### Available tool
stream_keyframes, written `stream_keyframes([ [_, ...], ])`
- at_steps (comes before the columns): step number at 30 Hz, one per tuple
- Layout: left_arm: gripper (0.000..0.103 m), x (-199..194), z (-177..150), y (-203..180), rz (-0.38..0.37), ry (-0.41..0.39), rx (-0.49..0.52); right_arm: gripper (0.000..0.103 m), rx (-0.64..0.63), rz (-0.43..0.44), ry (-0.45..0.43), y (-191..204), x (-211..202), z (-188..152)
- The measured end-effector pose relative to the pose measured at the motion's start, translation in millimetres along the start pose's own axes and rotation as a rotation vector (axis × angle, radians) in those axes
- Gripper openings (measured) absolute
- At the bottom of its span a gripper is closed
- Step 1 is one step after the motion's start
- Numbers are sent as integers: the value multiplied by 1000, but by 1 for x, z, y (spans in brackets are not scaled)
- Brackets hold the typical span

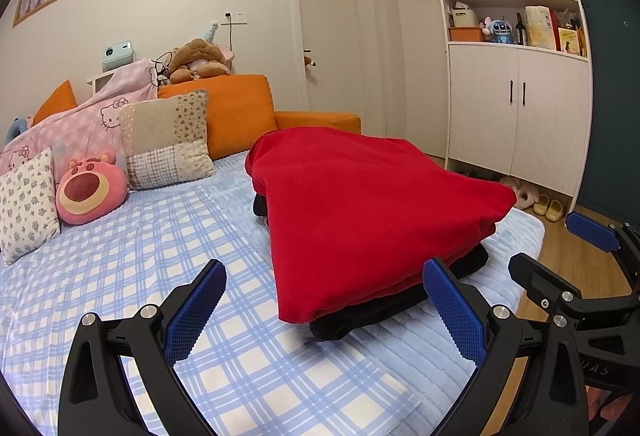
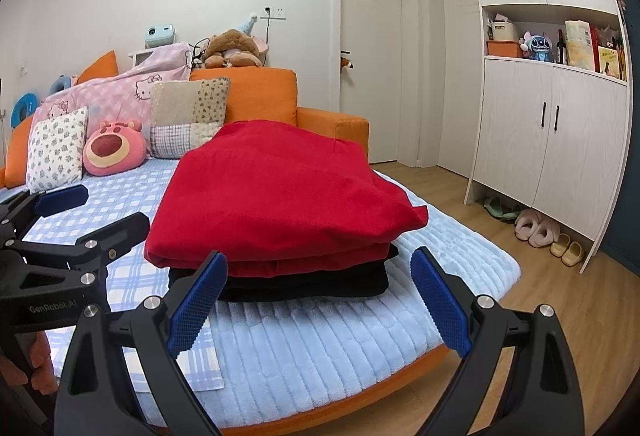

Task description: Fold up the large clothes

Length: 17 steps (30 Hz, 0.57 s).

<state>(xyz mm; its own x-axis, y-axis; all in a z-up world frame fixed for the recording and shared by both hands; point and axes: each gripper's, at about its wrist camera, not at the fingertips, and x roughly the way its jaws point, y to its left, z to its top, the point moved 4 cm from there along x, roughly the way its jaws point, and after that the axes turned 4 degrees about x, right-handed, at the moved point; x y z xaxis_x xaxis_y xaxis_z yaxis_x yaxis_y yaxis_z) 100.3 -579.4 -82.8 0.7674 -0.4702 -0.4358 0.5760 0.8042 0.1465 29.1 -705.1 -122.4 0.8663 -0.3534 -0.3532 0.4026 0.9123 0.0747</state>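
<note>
A folded red garment lies on top of a folded black garment on the blue checked sofa cover. The stack also shows in the right wrist view, red over black. My left gripper is open and empty, just in front of the stack's near left corner. My right gripper is open and empty, just in front of the stack's near edge. It also shows at the right of the left wrist view. The left gripper shows at the left of the right wrist view.
Cushions and a pink bear plush lie at the back of the orange sofa. A white cabinet stands at the right with slippers under it. Wooden floor lies to the right of the sofa edge.
</note>
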Motion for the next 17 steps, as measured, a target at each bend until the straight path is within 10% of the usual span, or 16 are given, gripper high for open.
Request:
stream_keyframes([
  [17, 100, 0, -1, 0, 22, -13, 12, 92, 12, -10, 6, -3, 3, -4],
])
